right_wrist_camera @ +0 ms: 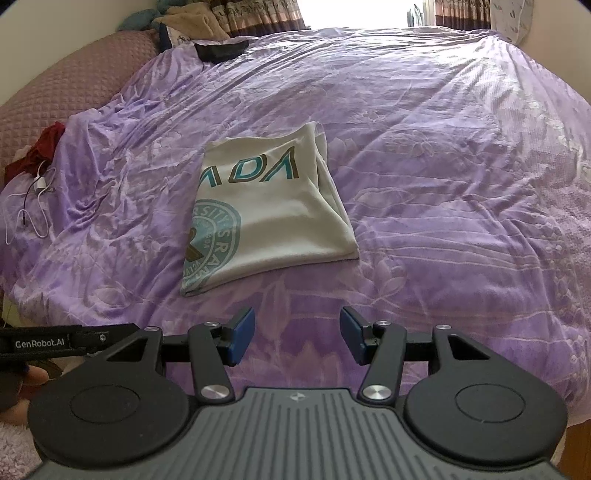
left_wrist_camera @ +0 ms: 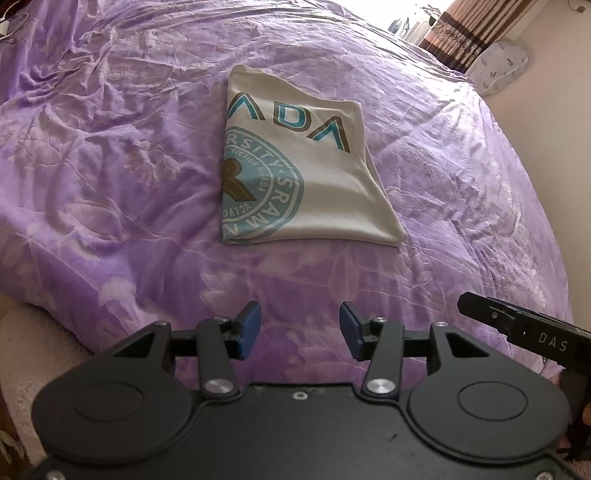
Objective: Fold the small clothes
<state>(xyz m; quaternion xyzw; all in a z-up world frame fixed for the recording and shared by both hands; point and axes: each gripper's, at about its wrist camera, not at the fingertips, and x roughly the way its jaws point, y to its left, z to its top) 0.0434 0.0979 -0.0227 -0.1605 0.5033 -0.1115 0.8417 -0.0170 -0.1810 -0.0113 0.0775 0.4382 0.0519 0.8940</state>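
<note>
A cream T-shirt [left_wrist_camera: 306, 162] with teal and brown lettering and a round teal print lies folded into a compact rectangle on the purple bedspread [left_wrist_camera: 110, 166]. In the right wrist view the same folded T-shirt [right_wrist_camera: 273, 218] sits ahead and slightly left. My left gripper [left_wrist_camera: 300, 328] hovers near the bed's front edge, short of the shirt, open with nothing between its blue pads. My right gripper [right_wrist_camera: 297, 334] is likewise open and empty, well back from the shirt. Each gripper's black body shows at the edge of the other's view.
A red garment [right_wrist_camera: 40, 147] and a white cable [right_wrist_camera: 33, 206] lie at the bed's left side. A dark item [right_wrist_camera: 221, 50] and pillows [right_wrist_camera: 192, 26] sit at the far left corner. Curtains [left_wrist_camera: 476, 33] and a wall are on the right.
</note>
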